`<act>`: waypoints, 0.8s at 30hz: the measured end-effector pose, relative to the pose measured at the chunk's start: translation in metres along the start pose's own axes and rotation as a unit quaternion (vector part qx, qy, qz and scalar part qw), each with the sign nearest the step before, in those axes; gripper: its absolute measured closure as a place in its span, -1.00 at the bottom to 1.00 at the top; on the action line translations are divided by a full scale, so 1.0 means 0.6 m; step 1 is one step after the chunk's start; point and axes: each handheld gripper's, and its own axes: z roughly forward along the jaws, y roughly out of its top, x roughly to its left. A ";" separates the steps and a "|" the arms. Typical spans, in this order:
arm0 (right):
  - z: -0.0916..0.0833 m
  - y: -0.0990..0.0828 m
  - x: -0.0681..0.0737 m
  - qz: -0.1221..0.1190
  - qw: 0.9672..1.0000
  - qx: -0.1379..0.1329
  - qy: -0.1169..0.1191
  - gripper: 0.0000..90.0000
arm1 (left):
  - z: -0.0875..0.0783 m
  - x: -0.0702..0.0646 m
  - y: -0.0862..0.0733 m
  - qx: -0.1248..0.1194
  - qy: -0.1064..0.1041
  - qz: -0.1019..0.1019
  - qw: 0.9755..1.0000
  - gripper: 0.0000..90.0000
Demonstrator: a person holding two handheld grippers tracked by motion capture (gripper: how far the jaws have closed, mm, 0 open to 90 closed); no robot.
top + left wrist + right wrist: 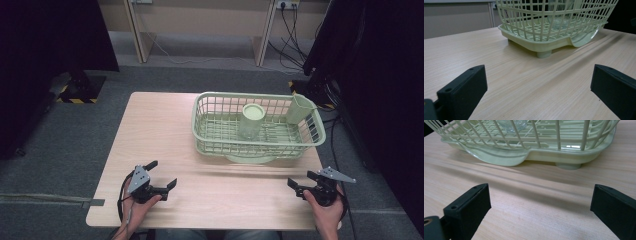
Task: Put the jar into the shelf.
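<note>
Both grippers sit low over the near edge of the table (165, 130), well apart from each other. At near left, the left gripper (162, 176) has its jaws spread wide with nothing between them; at near right, the right gripper (300, 182) is likewise spread and empty. Farther back, right of centre, stands the pale green basket (206, 120), holding what looks like an upturned clear glass (251, 120) and a green cup (299, 109) in its far right corner.
</note>
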 end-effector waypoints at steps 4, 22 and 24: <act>0.005 -0.006 -0.003 0.004 1.000 0.002 -0.001 -0.93 | 0.000 0.000 0.000 0.000 0.000 0.000 1.000 -0.99; 0.020 -0.028 -0.014 0.012 1.000 0.005 -0.003 -0.93 | 0.000 0.000 0.000 0.001 0.000 0.001 1.000 -0.99; 0.020 -0.029 -0.014 0.012 1.000 0.005 -0.004 -0.93 | 0.000 0.000 0.000 0.001 0.000 0.001 1.000 -0.99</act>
